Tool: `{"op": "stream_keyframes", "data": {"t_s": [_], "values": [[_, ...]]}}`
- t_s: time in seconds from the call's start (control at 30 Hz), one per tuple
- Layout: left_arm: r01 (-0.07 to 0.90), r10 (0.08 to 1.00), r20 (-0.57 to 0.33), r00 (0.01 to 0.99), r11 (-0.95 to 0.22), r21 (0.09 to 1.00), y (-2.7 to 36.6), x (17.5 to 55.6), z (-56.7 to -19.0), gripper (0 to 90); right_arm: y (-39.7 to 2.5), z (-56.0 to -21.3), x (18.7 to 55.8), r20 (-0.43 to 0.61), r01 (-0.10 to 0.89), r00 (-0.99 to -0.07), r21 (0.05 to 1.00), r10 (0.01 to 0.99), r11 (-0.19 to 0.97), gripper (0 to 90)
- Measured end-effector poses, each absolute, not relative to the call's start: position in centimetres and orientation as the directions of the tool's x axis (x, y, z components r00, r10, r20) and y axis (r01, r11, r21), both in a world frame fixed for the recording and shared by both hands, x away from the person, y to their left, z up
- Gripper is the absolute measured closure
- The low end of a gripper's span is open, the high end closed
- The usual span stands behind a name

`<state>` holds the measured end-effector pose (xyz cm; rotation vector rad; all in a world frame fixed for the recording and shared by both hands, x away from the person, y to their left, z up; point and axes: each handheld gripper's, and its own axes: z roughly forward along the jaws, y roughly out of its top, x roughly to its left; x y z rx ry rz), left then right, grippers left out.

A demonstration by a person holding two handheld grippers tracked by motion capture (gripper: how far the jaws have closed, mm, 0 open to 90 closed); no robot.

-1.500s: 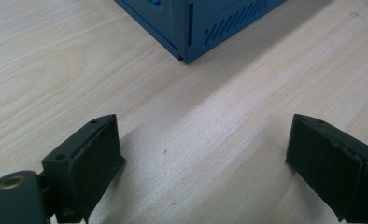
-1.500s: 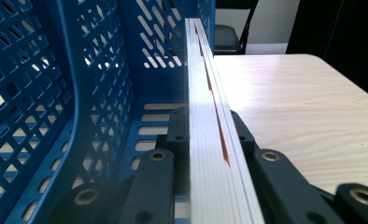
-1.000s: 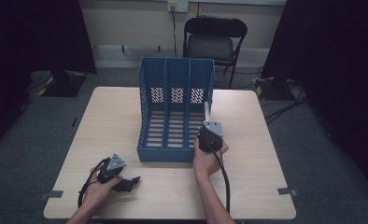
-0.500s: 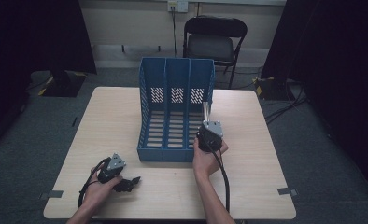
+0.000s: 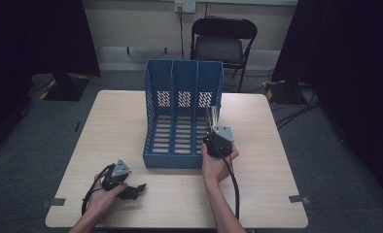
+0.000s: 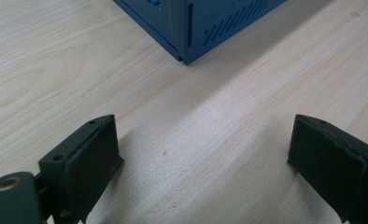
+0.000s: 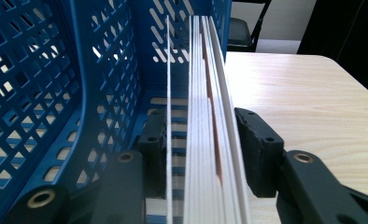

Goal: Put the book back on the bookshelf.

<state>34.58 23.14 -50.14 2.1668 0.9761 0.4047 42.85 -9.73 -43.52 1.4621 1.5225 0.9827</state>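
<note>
A person seated at a pale wooden surface [image 5: 277,145] is working a hand-held gripper in each hand beside a blue three-slot file rack [image 5: 182,114] that is standing near the middle of the surface, its open front facing the person. The right hand-held gripper [image 5: 217,138] is clamping a thin stack of white sheets [image 7: 205,140] held on edge, its two black jaws pressing the stack from either side; in the right gripper view one loose sheet is standing a little apart from the rest on the rack side, and a thin orange-brown edge is showing among the white ones. The stack is sitting at the rack's rightmost slot, right against the perforated blue wall, with its far end reaching toward the back of the rack; whether it is resting on the slatted floor cannot be told. The left hand-held gripper [image 5: 126,187] is lying low over the near left part of the surface, well apart from the rack, with its jaws spread wide and nothing between them; in the left gripper view bare wood is showing between the two pads [image 6: 98,149], and a front corner of the rack is appearing beyond them. A black folding chair [image 5: 223,41] is standing behind the surface.
</note>
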Motion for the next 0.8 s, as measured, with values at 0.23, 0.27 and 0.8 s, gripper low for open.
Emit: {"op": "stream_keyframes", "data": {"t_s": [0.23,0.27,0.8], "values": [[0.523,0.747,-0.007,0.665,-0.459,0.719,23.1,34.6,-50.1,8.2,-10.1,-43.3,42.8,-0.027,0.367,-0.044,0.929,0.999,0.042,46.1],[0.523,0.747,-0.007,0.665,-0.459,0.719,23.1,34.6,-50.1,8.2,-10.1,-43.3,42.8,-0.027,0.367,-0.044,0.929,0.999,0.042,46.1],[0.523,0.747,-0.008,0.665,-0.458,0.719,23.1,34.6,-50.1,8.2,-11.6,-42.4,43.4,0.109,0.415,-0.258,0.91,0.96,0.009,15.7]]}}
